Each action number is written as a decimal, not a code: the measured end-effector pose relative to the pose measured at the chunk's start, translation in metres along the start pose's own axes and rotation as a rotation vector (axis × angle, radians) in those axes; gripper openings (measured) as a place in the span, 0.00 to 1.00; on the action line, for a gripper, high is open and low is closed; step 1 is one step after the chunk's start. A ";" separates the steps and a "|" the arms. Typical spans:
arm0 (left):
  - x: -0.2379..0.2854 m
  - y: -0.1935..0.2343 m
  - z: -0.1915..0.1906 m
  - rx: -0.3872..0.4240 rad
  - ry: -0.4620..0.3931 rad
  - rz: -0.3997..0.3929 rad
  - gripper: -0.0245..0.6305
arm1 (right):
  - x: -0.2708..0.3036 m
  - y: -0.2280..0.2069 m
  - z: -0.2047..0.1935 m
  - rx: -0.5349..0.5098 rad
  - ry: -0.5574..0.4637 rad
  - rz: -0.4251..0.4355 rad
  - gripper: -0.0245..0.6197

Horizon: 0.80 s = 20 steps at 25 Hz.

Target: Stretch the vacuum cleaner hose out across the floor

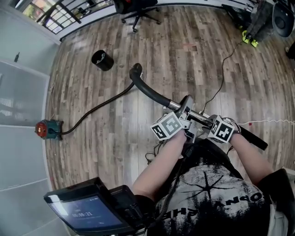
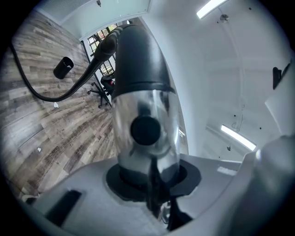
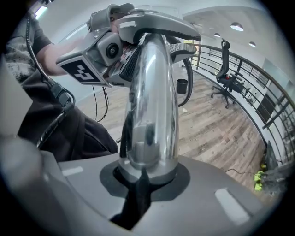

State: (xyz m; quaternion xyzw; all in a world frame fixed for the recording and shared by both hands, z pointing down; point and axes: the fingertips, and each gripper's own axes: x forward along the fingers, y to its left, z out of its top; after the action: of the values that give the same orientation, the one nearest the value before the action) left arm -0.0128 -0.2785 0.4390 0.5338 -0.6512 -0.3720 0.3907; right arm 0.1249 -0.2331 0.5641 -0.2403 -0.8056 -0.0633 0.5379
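Note:
In the head view both hands hold a vacuum wand [image 1: 193, 114] level above the floor, chrome in the middle and black at both ends. My left gripper [image 1: 179, 120] is shut on it under its marker cube. My right gripper [image 1: 213, 125] is shut on it a little further right. The black hose [image 1: 99, 107] runs from the wand's far end [image 1: 135, 72] down-left across the floor to a small red and teal vacuum body [image 1: 47, 129]. In the left gripper view the left gripper [image 2: 148, 182] clasps the chrome tube [image 2: 145, 124]. In the right gripper view the right gripper [image 3: 144, 177] clasps the chrome tube [image 3: 152, 115].
A black cylinder [image 1: 102, 60] stands on the wood floor beyond the hose. An office chair [image 1: 138, 9] is at the back by a railing. A thin cable [image 1: 223, 76] crosses the floor on the right. A white wall [image 1: 18, 115] runs along the left. A screen [image 1: 87, 209] sits at my chest.

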 end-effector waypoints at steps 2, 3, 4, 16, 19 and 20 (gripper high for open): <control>-0.018 -0.008 -0.021 -0.009 -0.004 -0.006 0.16 | -0.003 0.026 -0.018 0.011 0.011 0.002 0.12; -0.027 -0.012 -0.033 -0.011 -0.001 -0.007 0.16 | -0.005 0.039 -0.026 0.015 0.014 0.003 0.12; -0.035 -0.017 -0.044 -0.012 0.005 -0.010 0.16 | -0.008 0.052 -0.034 0.019 0.014 0.002 0.12; -0.065 -0.070 -0.166 -0.052 0.112 -0.017 0.16 | -0.046 0.137 -0.131 0.086 0.021 0.013 0.13; -0.057 -0.080 -0.192 -0.053 0.116 -0.009 0.16 | -0.057 0.140 -0.159 0.098 0.025 0.021 0.12; -0.054 -0.082 -0.200 -0.053 0.114 -0.005 0.16 | -0.060 0.140 -0.169 0.100 0.024 0.026 0.12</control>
State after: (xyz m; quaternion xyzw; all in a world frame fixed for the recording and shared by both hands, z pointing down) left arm 0.2085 -0.2516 0.4424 0.5451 -0.6166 -0.3590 0.4403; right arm 0.3483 -0.1902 0.5585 -0.2229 -0.7980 -0.0189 0.5596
